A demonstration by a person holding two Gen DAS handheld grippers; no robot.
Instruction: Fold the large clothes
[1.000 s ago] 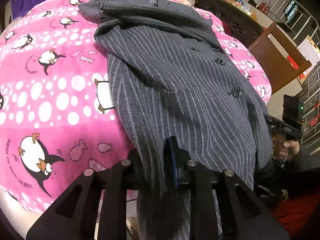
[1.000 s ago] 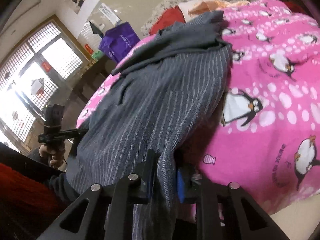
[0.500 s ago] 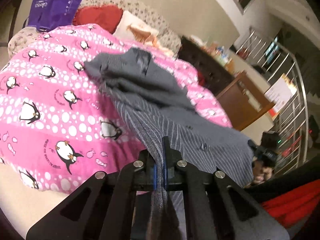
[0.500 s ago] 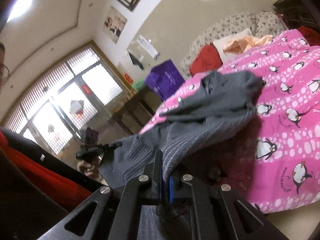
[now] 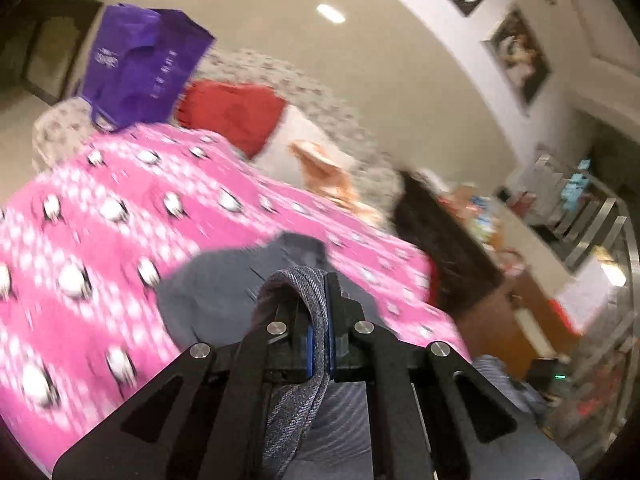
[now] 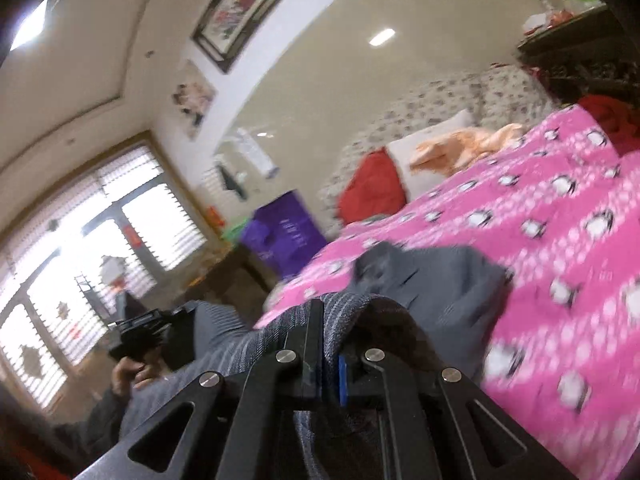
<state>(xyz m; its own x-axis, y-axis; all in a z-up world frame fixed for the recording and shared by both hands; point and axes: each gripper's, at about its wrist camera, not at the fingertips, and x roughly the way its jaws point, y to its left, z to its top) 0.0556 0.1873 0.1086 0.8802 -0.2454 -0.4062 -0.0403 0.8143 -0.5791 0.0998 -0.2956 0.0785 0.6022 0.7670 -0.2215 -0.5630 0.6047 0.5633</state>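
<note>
bed (image 5: 120,208): pink penguin blanket | grey striped coat (image 6: 440,280) lying at centre | red cushion (image 5: 232,116), purple bag (image 5: 140,68) at 11 o'clock

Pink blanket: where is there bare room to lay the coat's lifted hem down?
The pink blanket is bare right of the grey coat, and left of it in the left wrist view. Crowded at the head: red cushion, orange cloth, purple bag.

Two fisheye wrist cams, each looking fwd along its own fingers, close over the pink bed (image 5: 100,240) edge, tilted slightly down toward the headboard wall. Both share bed, purple bag (image 5: 144,68) (image 6: 284,236), red pillow (image 5: 232,116) at 11–12 o'clock.
</note>
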